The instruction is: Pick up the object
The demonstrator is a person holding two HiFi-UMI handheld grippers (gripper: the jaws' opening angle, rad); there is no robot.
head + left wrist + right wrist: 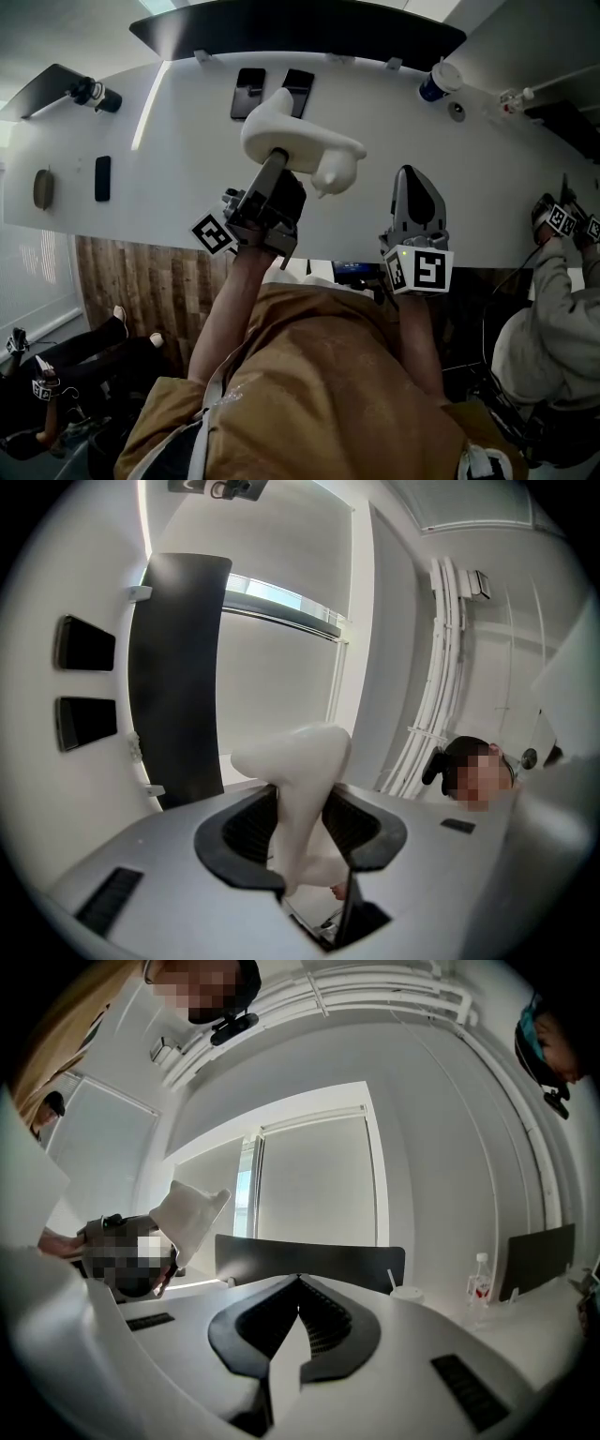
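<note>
- Right gripper (300,1283): jaws pressed together with nothing between them, over the near edge of the white table (187,192).
- Left gripper (277,161): jaws partly apart, clamped on the white animal-shaped figure (292,137), held up over the table's middle.
- Two dark phones (247,92) lie toward the table's far edge.
- A lidded cup (439,81) stands at its far right.
</note>
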